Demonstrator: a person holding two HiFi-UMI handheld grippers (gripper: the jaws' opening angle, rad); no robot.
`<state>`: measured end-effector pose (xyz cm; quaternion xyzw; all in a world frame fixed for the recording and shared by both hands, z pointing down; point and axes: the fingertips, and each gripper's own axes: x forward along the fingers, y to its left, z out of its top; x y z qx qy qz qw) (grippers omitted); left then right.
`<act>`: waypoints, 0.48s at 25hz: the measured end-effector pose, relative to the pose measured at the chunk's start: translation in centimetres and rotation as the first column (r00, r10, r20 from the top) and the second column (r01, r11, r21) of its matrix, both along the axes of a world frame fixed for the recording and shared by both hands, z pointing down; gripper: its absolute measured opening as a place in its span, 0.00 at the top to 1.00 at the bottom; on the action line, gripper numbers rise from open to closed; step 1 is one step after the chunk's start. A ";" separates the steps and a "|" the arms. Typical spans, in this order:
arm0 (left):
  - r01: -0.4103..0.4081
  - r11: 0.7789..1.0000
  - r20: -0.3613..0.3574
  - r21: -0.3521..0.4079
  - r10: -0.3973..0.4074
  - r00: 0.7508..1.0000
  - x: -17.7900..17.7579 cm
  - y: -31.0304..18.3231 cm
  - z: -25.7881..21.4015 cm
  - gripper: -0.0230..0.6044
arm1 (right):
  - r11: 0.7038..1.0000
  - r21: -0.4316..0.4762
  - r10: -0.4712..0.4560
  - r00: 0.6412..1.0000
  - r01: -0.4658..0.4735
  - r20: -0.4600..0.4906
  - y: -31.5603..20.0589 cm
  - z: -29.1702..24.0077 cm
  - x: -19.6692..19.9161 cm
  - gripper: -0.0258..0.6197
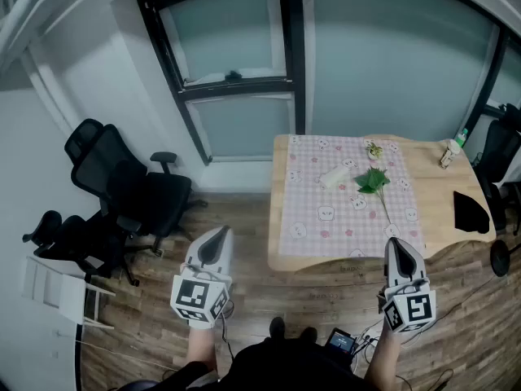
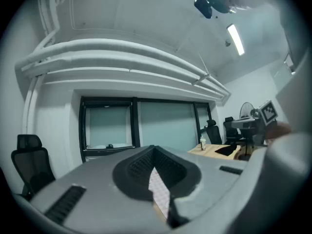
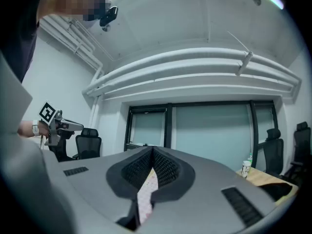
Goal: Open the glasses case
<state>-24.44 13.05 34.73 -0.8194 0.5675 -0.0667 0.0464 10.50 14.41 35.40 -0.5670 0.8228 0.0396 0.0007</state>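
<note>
The glasses case (image 1: 334, 176), a pale oblong thing, lies closed near the middle of the pink checked tablecloth (image 1: 313, 210) on the wooden table (image 1: 431, 169). Both grippers hang level over the floor, short of the table's near edge and well apart from the case. My left gripper (image 1: 218, 233) (image 2: 154, 149) is off the table's left corner, shut with nothing in it. My right gripper (image 1: 399, 243) (image 3: 152, 149) is in front of the table's right part, shut and empty. In both gripper views only a strip of tablecloth shows between the jaws; the case is hidden.
On the cloth next to the case lie a green leafy sprig (image 1: 373, 180) and a small flower piece (image 1: 374, 148). A bottle (image 1: 454, 148) and a black object (image 1: 470, 212) sit at the table's right end. Black office chairs (image 1: 122, 187) stand at the left, with windows behind.
</note>
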 end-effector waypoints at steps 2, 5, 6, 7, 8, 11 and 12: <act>-0.011 1.000 0.007 0.007 0.011 1.000 0.7 0.2 -0.1 0.96 | 1.000 -0.011 0.002 1.000 -0.001 0.002 0.0 0.6 0.1 0.93; -0.023 1.000 0.009 0.008 0.023 1.000 1.4 0.4 -0.1 0.96 | 1.000 -0.023 -0.005 1.000 0.005 0.001 0.1 1.3 0.0 0.93; -0.025 1.000 0.010 0.007 0.025 1.000 1.5 0.4 -0.1 0.96 | 1.000 -0.026 -0.007 1.000 0.007 0.001 0.2 1.4 -0.1 0.94; -0.027 1.000 0.009 0.006 0.027 1.000 1.6 0.4 -0.1 0.96 | 1.000 -0.028 -0.009 1.000 0.009 0.002 0.3 1.4 -0.1 0.94; -0.028 1.000 0.008 0.006 0.028 1.000 1.7 0.5 -0.1 0.96 | 1.000 -0.028 -0.011 1.000 0.011 0.002 0.3 1.5 -0.1 0.93; -0.025 1.000 0.006 0.008 0.025 1.000 2.0 0.5 0.0 0.96 | 1.000 -0.022 -0.016 1.000 0.016 0.005 0.4 1.5 0.1 0.93; -0.024 1.000 0.005 0.009 0.024 1.000 2.1 0.5 0.0 0.96 | 1.000 -0.017 -0.022 1.000 0.023 0.009 0.5 1.4 0.1 0.93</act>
